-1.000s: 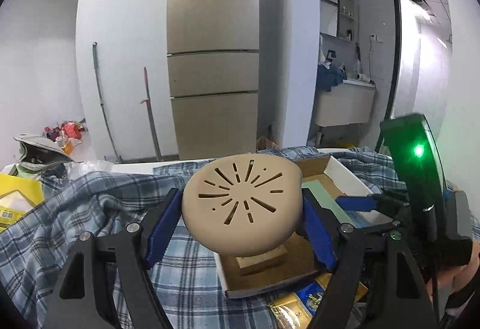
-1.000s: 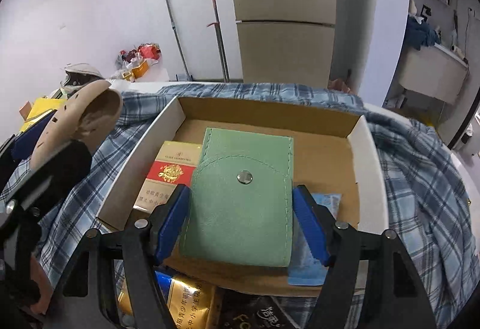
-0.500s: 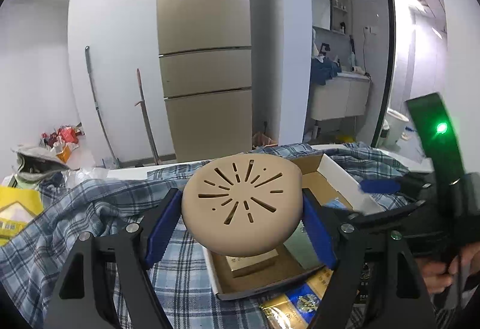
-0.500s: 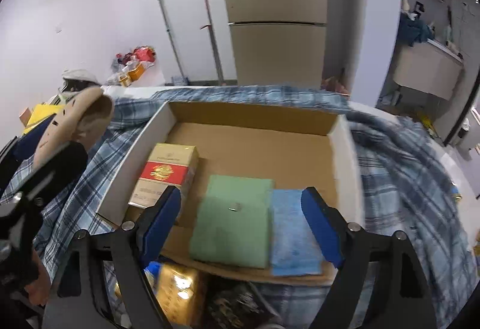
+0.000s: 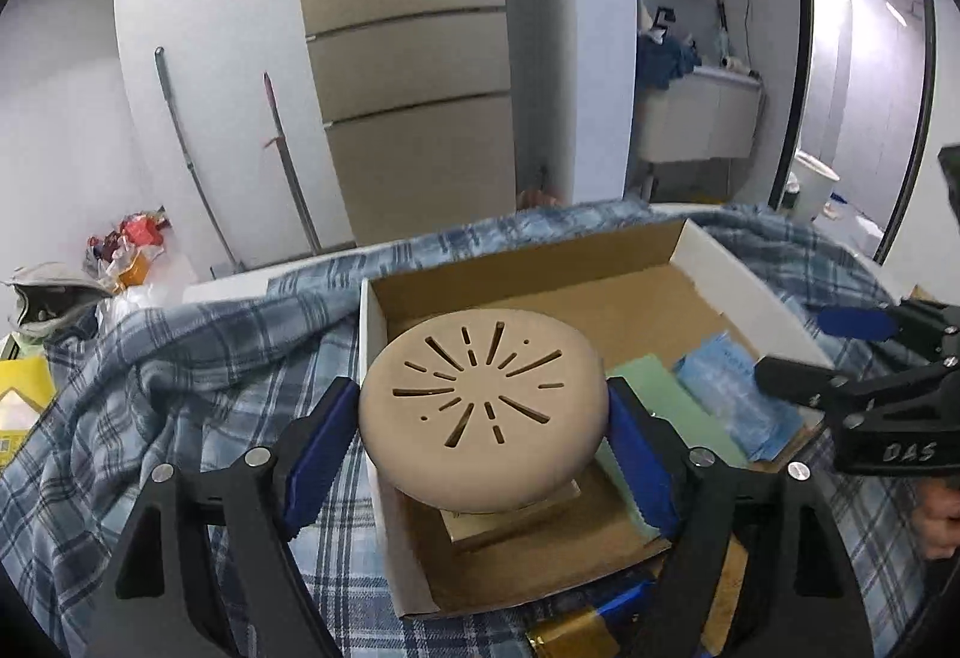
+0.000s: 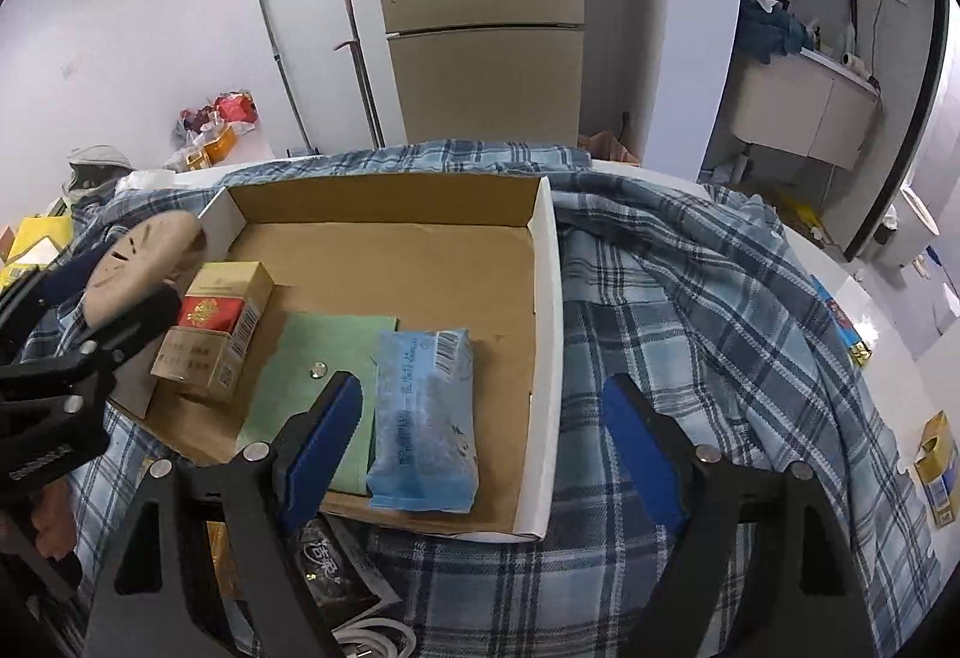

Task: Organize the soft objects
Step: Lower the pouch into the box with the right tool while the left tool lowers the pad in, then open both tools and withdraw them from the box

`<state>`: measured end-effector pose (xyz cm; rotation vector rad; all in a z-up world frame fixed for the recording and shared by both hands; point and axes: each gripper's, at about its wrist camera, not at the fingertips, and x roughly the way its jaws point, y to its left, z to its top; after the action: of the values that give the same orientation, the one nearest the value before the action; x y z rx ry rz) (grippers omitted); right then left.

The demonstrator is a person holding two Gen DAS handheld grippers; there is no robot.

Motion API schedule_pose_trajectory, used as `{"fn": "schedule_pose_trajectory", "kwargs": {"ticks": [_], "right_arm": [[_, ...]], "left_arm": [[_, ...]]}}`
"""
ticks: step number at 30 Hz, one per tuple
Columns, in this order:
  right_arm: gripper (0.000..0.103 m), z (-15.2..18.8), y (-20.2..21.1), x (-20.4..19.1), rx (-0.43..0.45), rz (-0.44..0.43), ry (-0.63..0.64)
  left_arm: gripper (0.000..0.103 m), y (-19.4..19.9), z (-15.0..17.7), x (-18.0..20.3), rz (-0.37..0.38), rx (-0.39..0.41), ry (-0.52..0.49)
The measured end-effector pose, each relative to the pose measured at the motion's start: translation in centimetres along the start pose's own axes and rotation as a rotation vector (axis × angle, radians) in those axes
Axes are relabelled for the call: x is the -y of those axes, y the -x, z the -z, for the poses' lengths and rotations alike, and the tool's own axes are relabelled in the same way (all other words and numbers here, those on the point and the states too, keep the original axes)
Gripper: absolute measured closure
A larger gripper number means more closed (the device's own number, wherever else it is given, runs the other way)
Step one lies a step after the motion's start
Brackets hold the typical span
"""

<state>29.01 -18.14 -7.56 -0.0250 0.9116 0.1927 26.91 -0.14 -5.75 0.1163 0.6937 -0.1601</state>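
My left gripper (image 5: 480, 412): blue pads flank round beige soft bun with slits (image 5: 483, 406), jaws opening, pads look in contact at both sides. Bun hangs over left end of shallow brown cardboard box with white walls (image 6: 543, 334), above red-gold cigarette pack (image 6: 213, 328). My right gripper (image 6: 480, 448): jaws wide apart, nothing held. Mint green snap pouch (image 6: 312, 358) and light blue plastic tissue pack (image 6: 423, 418) lie side by side in box, tissue at 3 o'clock of pouch. Box sits on blue plaid cloth (image 6: 690, 328).
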Motion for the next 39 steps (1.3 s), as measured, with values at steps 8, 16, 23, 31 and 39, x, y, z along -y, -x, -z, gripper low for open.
{"fn": "schedule_pose_trajectory", "kwargs": {"ticks": [8, 16, 23, 31, 39], "right_arm": [[0.021, -0.1, 1.3, 0.8, 0.041, -0.005, -0.031], [0.021, -0.8, 4.7, 0.7, 0.102, -0.026, -0.023], [0.021, -0.2, 10.2, -0.5, 0.194, -0.054, 0.018], [0.021, 2.1, 17.2, -1.5, 0.292, -0.122, 0.025], [0.021, 5.6, 19.5, -2.4, 0.317, -0.164, 0.026]], "left_arm": [[0.000, 1.0, -0.2, -0.5, 0.029, 0.049, 0.057], [0.000, 6.7, -0.9, 0.1, 0.006, 0.156, 0.037], [0.000, 14.8, -0.6, 1.3, -0.041, 0.297, 0.008], [0.000, 22.3, 1.7, 3.1, -0.036, 0.396, -0.009], [0.000, 23.7, 5.4, 3.8, -0.008, 0.381, 0.020]]}}
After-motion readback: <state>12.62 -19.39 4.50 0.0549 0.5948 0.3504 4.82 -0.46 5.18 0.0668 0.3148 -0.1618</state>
